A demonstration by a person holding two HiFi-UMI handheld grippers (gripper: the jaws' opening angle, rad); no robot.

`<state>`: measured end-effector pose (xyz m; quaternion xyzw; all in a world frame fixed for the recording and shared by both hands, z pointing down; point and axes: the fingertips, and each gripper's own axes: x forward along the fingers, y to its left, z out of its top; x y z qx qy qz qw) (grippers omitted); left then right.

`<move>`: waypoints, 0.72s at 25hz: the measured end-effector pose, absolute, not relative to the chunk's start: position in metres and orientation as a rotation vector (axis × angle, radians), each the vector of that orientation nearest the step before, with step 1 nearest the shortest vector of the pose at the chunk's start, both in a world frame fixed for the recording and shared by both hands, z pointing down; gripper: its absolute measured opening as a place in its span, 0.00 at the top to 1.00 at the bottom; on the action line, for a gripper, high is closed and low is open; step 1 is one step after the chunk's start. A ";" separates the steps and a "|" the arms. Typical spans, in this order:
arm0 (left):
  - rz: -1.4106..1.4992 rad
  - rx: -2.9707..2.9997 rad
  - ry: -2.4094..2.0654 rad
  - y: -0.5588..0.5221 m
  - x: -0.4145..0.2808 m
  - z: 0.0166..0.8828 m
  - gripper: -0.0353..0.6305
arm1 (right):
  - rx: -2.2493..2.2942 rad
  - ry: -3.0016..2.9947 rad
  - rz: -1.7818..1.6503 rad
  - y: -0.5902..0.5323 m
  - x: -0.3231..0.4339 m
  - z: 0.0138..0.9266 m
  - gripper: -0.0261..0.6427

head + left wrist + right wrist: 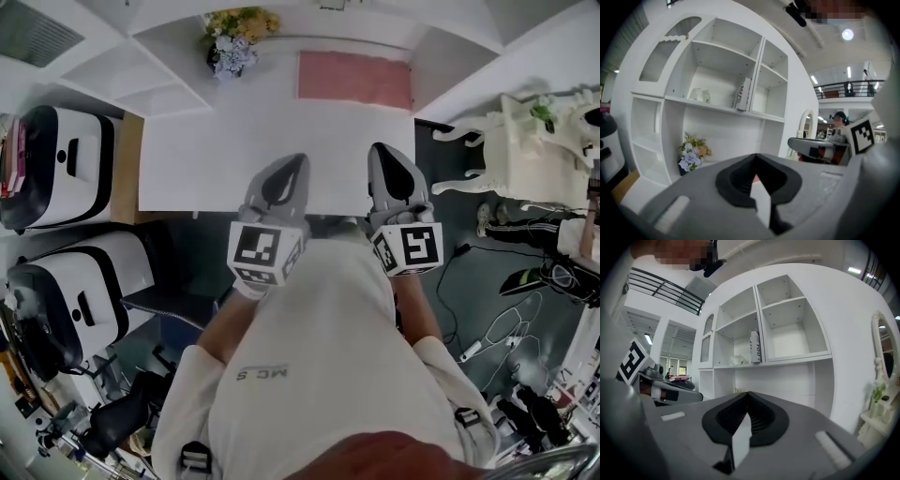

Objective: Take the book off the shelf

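The book (743,93) stands upright, leaning slightly, at the right end of the white shelf unit's (717,108) upper middle compartment. From the other side the same book (755,346) shows its spine. Both grippers are held side by side, well short of the shelf and below the book's level. My left gripper (754,157) is shut with nothing in it, and my right gripper (747,393) is shut and empty too. In the head view the left gripper (292,164) and right gripper (384,155) hover over the near edge of the white ledge (187,169). The book is hidden there.
A small pale ornament (699,95) shares the book's compartment. A flower bunch (234,42) and a pink mat (354,79) lie on the ledge. Two white-and-black machines (56,169) stand on the left. An ornate white table (525,141) and floor cables (525,309) are on the right.
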<state>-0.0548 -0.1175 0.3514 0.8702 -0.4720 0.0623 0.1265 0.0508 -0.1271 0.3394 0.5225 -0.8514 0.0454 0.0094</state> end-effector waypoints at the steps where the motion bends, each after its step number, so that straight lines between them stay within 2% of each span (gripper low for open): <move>1: 0.181 2.545 -1.382 -0.122 -0.054 0.348 0.94 | 1.634 -2.671 0.120 -0.130 0.051 0.336 0.96; 10: 0.044 2.611 -1.505 -0.168 -0.048 0.282 0.94 | 1.676 -2.681 0.041 -0.153 0.051 0.297 0.96; 12: 0.039 2.634 -1.495 -0.181 -0.043 0.273 0.86 | 1.672 -2.674 0.037 -0.162 0.050 0.288 0.96; 18: 0.002 2.676 -1.474 -0.212 -0.034 0.247 0.80 | 1.666 -2.684 -0.009 -0.182 0.044 0.265 0.96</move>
